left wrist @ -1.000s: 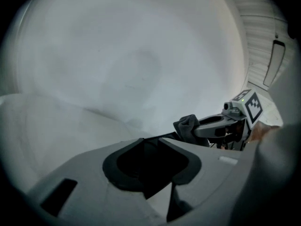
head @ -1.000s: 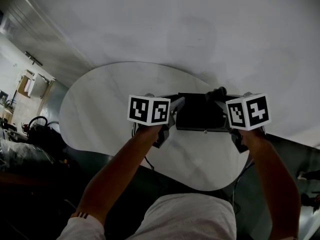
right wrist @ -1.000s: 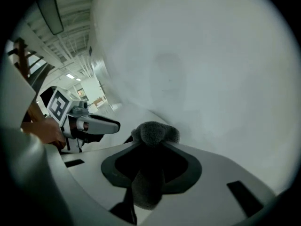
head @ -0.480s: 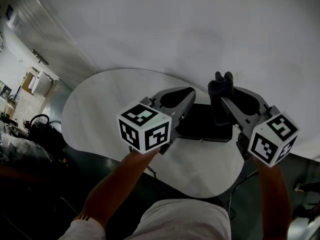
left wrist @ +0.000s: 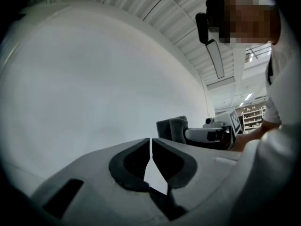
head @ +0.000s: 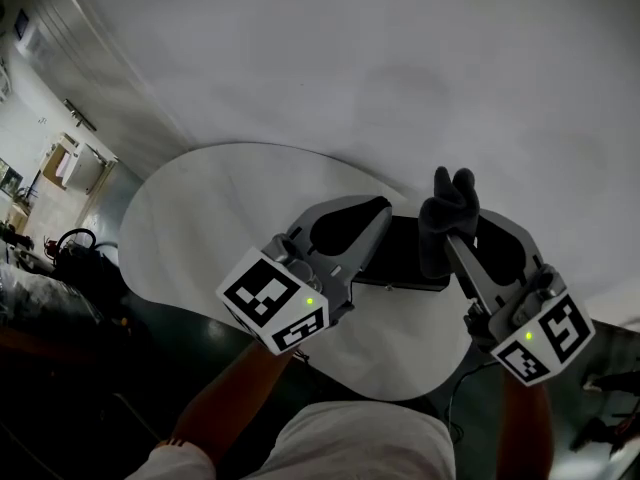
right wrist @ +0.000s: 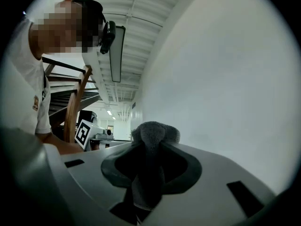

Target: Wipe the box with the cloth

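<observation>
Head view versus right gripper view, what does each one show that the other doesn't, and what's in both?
Only the head view shows the dark box lying on the white table. Only the right gripper view shows the ceiling and the person's head camera. Both show the dark grey cloth clamped in the right gripper.
</observation>
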{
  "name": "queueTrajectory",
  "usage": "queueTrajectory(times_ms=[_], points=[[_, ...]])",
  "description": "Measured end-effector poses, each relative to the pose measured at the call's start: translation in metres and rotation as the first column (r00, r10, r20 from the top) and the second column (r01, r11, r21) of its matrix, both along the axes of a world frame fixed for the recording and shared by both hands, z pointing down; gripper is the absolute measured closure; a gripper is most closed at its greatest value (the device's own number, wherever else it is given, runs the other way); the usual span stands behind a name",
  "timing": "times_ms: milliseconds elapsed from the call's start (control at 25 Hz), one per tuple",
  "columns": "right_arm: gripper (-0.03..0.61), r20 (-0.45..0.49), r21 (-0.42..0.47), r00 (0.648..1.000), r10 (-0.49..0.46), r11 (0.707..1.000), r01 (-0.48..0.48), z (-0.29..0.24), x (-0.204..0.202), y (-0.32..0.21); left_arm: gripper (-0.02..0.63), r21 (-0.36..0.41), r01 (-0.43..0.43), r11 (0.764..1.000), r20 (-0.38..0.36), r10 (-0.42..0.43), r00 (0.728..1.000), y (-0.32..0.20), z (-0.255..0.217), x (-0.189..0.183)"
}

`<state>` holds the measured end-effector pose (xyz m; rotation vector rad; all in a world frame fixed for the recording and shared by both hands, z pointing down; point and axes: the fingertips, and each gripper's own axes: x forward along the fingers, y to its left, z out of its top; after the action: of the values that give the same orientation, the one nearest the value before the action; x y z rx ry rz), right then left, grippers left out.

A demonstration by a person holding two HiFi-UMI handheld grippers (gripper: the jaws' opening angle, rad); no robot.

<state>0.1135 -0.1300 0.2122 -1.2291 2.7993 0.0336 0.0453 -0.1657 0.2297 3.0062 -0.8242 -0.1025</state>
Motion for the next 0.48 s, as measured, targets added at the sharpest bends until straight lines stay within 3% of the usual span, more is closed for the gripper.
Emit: queueTrajectory(times_ms=[240, 480], points=[[0.482, 0.057, 0.077, 0.998, -0.028, 0.997, 0.023, -0.003, 0.006, 0.028, 0.589, 0.089, -0.038, 0.995, -0.055, 0.043, 0.998, 0.032, -0.009, 0.006], [0.482, 0.088, 0.097, 0.995, -0.041, 0.995, 0.033, 0.004, 0.003, 0.049, 0.591, 0.098, -0.024, 0.995, -0.081, 0.032, 0.996, 0.05, -0.004, 0.004]])
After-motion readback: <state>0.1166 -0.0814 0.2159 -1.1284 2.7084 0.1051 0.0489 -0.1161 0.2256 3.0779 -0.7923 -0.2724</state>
